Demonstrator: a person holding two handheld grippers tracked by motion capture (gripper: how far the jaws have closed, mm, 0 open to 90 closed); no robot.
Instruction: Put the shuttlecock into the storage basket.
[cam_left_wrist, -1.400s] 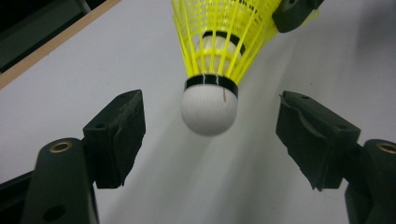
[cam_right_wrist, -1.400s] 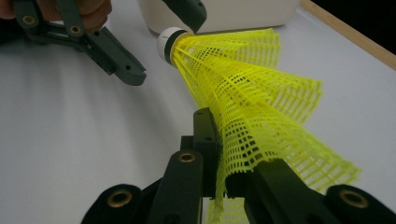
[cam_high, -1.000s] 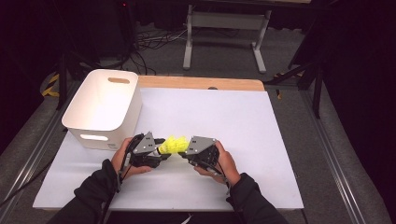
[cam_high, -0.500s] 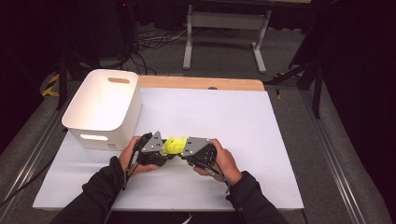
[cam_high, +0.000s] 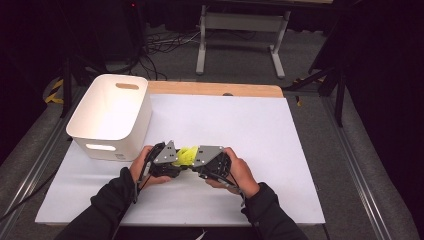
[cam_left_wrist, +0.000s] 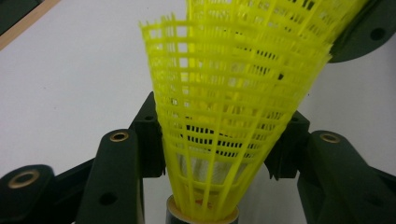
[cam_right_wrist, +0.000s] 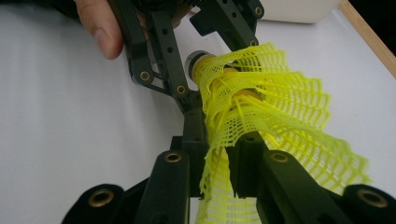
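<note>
Nested yellow mesh shuttlecocks (cam_high: 186, 156) hang just above the white table between my two grippers. My left gripper (cam_high: 178, 163) is shut on the skirt of one shuttlecock (cam_left_wrist: 224, 93), close above its dark-banded cork; its jaws have just been closing on it. A second skirt (cam_left_wrist: 280, 18) slides into the first from the far end. My right gripper (cam_high: 194, 163) faces the left one. Its jaws (cam_right_wrist: 219, 149) have just been opening, but the crumpled skirt (cam_right_wrist: 280, 116) still sits pinched between them. My left gripper (cam_right_wrist: 210, 60) and a thumb show beyond.
A white bin (cam_high: 110, 107) with handle slots stands at the table's left, just behind the left hand. The white sheet (cam_high: 250, 130) covers the table up to a wooden edge (cam_high: 215, 89) at the back. Stands and cables sit on the floor behind.
The two grippers have drawn closer together, the left one shifting right. Less of the yellow shuttlecocks shows between them than a second ago.
</note>
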